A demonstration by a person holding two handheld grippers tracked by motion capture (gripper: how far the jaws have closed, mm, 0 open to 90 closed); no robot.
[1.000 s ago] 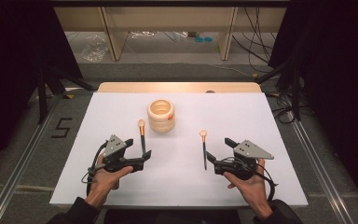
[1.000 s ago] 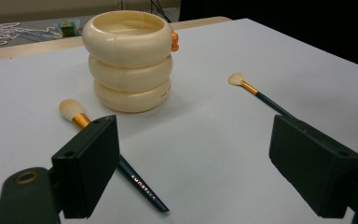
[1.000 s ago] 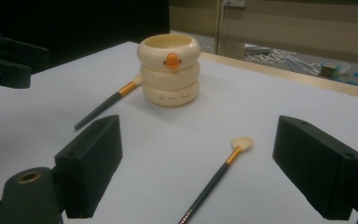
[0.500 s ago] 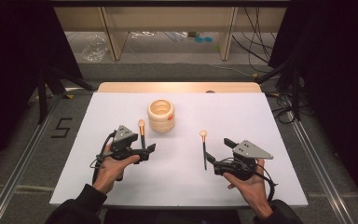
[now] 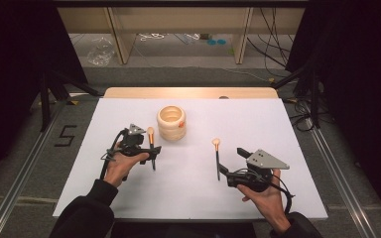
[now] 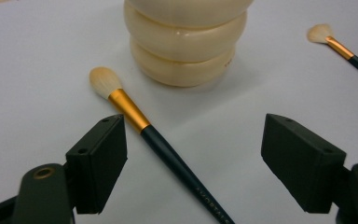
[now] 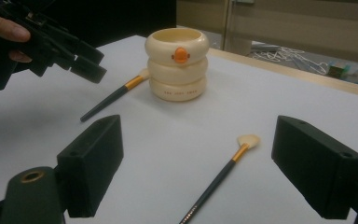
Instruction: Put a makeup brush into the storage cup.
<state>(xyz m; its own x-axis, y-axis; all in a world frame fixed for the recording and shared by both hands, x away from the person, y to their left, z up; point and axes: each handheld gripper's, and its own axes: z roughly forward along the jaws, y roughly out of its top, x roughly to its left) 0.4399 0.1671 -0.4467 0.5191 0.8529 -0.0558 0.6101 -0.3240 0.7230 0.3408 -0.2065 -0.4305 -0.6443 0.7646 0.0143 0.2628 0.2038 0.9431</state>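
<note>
Black sleeves cover both forearms; each black gripper, left (image 5: pixel 151 151) and right (image 5: pixel 223 170), has blocky jaws, a grey three-cornered plate and a black cable.

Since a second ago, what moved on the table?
The left tongs slid forward over the left brush, toward the cream cup. Their jaws have just been closing a little, with the handle between them but not yet pinched. The right tongs, both brushes and the cup stayed put.
</note>
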